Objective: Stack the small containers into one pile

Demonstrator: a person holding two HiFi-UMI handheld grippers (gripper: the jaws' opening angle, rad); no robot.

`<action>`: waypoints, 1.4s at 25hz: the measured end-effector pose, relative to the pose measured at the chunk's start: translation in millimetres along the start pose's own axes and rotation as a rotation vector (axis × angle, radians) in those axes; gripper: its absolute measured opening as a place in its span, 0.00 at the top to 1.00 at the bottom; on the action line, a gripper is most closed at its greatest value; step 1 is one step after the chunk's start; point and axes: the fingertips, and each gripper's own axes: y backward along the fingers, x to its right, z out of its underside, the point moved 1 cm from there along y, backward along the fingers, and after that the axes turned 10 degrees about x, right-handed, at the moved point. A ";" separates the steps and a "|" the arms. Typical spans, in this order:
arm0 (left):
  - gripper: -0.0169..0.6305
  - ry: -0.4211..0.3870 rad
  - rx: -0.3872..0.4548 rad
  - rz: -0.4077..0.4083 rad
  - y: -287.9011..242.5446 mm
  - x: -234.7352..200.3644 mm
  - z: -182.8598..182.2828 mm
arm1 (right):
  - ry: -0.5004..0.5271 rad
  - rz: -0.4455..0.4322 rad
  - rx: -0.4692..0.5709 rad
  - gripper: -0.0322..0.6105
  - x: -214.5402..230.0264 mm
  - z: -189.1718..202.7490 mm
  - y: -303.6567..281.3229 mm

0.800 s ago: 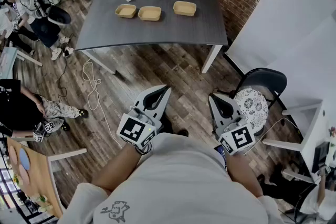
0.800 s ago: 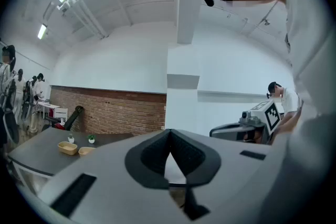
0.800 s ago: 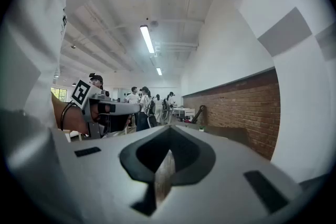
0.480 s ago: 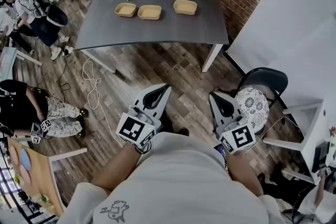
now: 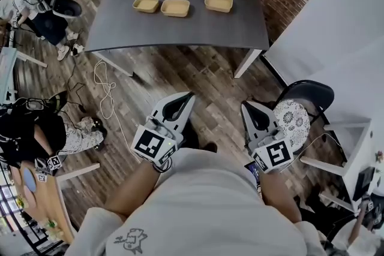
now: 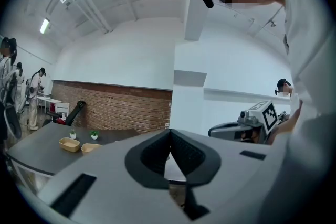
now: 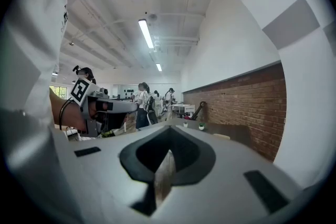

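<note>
Grippers hardly shifted since earlier: left gripper (image 5: 188, 98) and right gripper (image 5: 246, 107) both clenched, empty (over brown wood-plank floor (image 5: 198, 75)). Three tan shallow containers (image 5: 175, 7) sit unstacked in a row on dark grey rectangular table (image 5: 180, 36), well ahead.

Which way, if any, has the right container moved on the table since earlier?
No. The right container keeps the same gap from the middle container and the far edge of the table.

Bright ceiling strip lights (image 7: 145, 33), fisheye-warped edges
</note>
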 end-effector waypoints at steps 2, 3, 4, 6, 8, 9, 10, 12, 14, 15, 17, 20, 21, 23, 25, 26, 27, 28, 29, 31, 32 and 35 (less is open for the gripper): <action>0.96 0.005 -0.005 -0.002 -3.6 -14.0 2.5 | 0.002 0.010 -0.010 0.94 4.7 4.9 -13.1; 0.96 0.010 -0.005 -0.003 -6.2 -22.2 4.0 | 0.003 0.014 -0.014 0.94 7.3 7.6 -20.7; 0.96 0.016 -0.006 -0.003 -9.1 -31.2 5.4 | 0.004 0.016 -0.018 0.94 9.6 10.2 -29.4; 0.96 0.024 -0.009 0.002 -15.6 -50.7 7.6 | 0.007 0.018 -0.026 0.94 13.2 14.5 -49.3; 0.96 0.027 -0.012 0.011 -23.1 -70.5 8.8 | 0.011 0.022 -0.035 0.94 16.8 17.4 -70.3; 0.96 0.027 -0.012 0.016 -27.0 -80.0 8.9 | 0.012 0.025 -0.041 0.94 18.9 18.7 -80.5; 0.96 0.027 -0.012 0.022 -30.6 -88.8 8.3 | 0.011 0.030 -0.046 0.94 21.0 19.7 -90.4; 0.96 0.028 -0.012 0.030 -37.6 -105.2 4.2 | 0.007 0.039 -0.054 0.94 24.4 20.6 -108.6; 0.96 0.034 -0.011 0.039 -42.7 -121.1 -0.1 | 0.006 0.044 -0.059 0.92 25.5 20.2 -125.9; 0.96 0.036 -0.010 0.045 -44.3 -129.0 -1.6 | 0.007 0.046 -0.061 0.91 25.4 19.9 -134.3; 0.96 0.037 -0.011 0.057 -46.1 -145.0 -4.7 | 0.007 0.054 -0.068 0.91 24.6 20.0 -150.3; 0.96 0.038 -0.007 0.069 -48.7 -166.8 -9.4 | 0.001 0.072 -0.082 0.87 24.0 22.8 -170.9; 0.96 0.039 -0.004 0.074 -49.6 -172.8 -10.0 | 0.000 0.077 -0.088 0.86 24.2 24.5 -177.1; 0.96 0.042 -0.001 0.084 -50.7 -183.3 -9.7 | -0.001 0.084 -0.099 0.84 24.2 27.4 -188.9; 0.96 0.044 -0.002 0.092 -50.4 -192.5 -10.2 | 0.001 0.089 -0.103 0.82 22.6 27.9 -199.6; 0.96 0.044 -0.002 0.094 -49.7 -196.8 -10.7 | 0.002 0.090 -0.104 0.81 21.4 27.7 -204.3; 0.96 0.043 -0.001 0.096 -49.0 -201.1 -11.5 | 0.004 0.092 -0.105 0.80 20.0 27.6 -208.6; 0.96 0.044 0.000 0.095 -48.4 -205.6 -12.2 | 0.003 0.093 -0.107 0.79 18.6 27.7 -212.8; 0.96 0.046 0.000 0.094 -48.2 -210.3 -12.8 | 0.001 0.094 -0.110 0.79 17.6 28.1 -217.1; 0.96 0.052 -0.001 0.092 -48.3 -219.4 -14.6 | -0.003 0.093 -0.121 0.77 16.3 29.2 -225.6; 0.96 0.054 0.000 0.091 -48.4 -223.3 -15.5 | -0.006 0.092 -0.126 0.76 16.2 29.7 -229.5; 0.96 0.056 0.002 0.087 -48.4 -230.2 -16.6 | -0.012 0.087 -0.133 0.75 16.6 31.1 -236.6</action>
